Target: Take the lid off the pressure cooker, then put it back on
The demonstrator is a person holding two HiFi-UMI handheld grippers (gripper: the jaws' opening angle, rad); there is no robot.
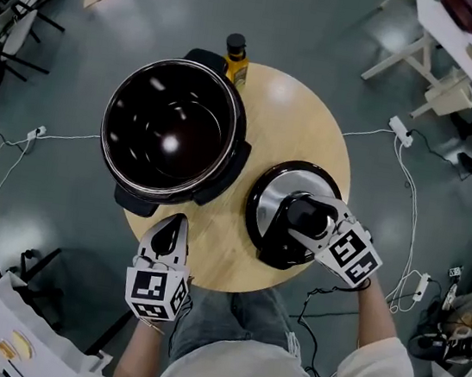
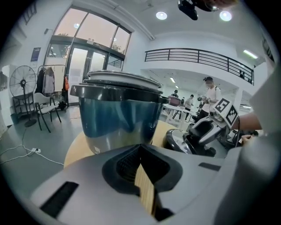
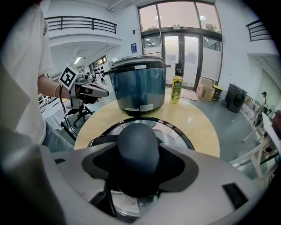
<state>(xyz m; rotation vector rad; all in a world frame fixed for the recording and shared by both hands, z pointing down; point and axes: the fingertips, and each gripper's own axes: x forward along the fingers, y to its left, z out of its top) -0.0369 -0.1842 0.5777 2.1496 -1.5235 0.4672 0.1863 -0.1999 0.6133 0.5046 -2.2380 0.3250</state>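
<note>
Lid [image 1: 262,197] is off and sits low at the right side of the round table [image 1: 289,121], whether resting on the wood or a touch above it I cannot tell; the right gripper [image 1: 299,220] has it, jaws clamped either side of the dark knob [image 3: 137,147], which fills the gap between the pads; now the thing that matters: the open pressure cooker [image 1: 173,129] lies up and to the left of the lid in the head view, just beside it, and dead ahead beyond the lid's far rim in the right gripper view; so the return trip looks like a lift, a short carry forward and left, then a level drop onto the rim; the left gripper [image 1: 171,228] hovers at the table's near edge, jaws nearly together with nothing between them, only a sliver of wood showing through; it is the nearer one to the pot, nosing at its near wall, handy to steady the body; a yellow bottle [image 1: 235,57] stands behind the cooker, clear of the path.
</note>
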